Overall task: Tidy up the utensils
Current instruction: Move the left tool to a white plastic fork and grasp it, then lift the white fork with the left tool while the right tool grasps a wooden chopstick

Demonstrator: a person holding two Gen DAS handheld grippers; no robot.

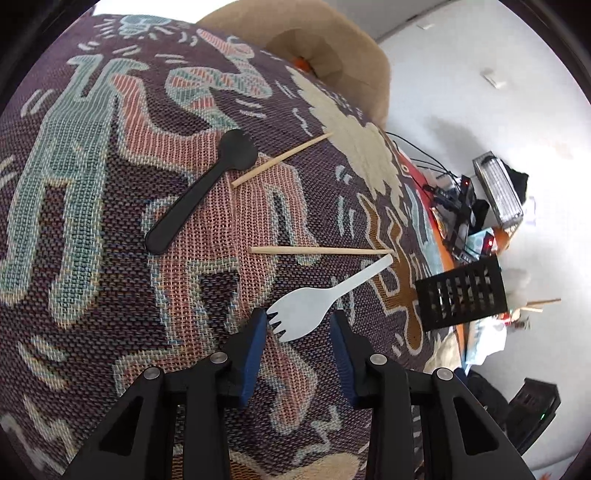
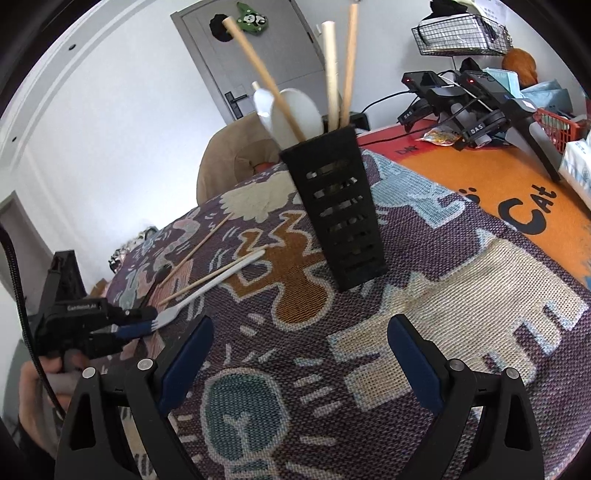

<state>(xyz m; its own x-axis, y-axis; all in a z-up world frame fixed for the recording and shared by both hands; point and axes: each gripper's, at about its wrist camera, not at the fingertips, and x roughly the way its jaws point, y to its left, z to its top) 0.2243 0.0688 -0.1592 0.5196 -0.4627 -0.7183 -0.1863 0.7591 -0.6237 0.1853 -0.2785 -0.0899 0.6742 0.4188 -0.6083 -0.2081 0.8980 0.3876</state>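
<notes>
A white plastic fork [image 1: 314, 302] lies on the patterned cloth, its tines between the open fingers of my left gripper [image 1: 298, 320], which do not close on it. Beyond it lie two wooden chopsticks [image 1: 321, 251] [image 1: 282, 159] and a black spork [image 1: 201, 192]. The black slotted utensil holder [image 2: 338, 210] stands upright on the cloth, holding several chopsticks and white spoons. It also shows in the left wrist view [image 1: 461, 293]. My right gripper [image 2: 300, 332] is open and empty, low over the cloth in front of the holder. The left gripper [image 2: 142, 325] shows at the fork [image 2: 207, 290] in the right wrist view.
The patterned woven cloth [image 1: 92, 184] covers the table. An orange mat [image 2: 517, 184] lies behind the holder with spare grippers [image 2: 465, 99], a red basket [image 2: 557, 125] and a wire basket [image 2: 458, 33]. A tan chair [image 2: 229, 158] stands at the table's far edge.
</notes>
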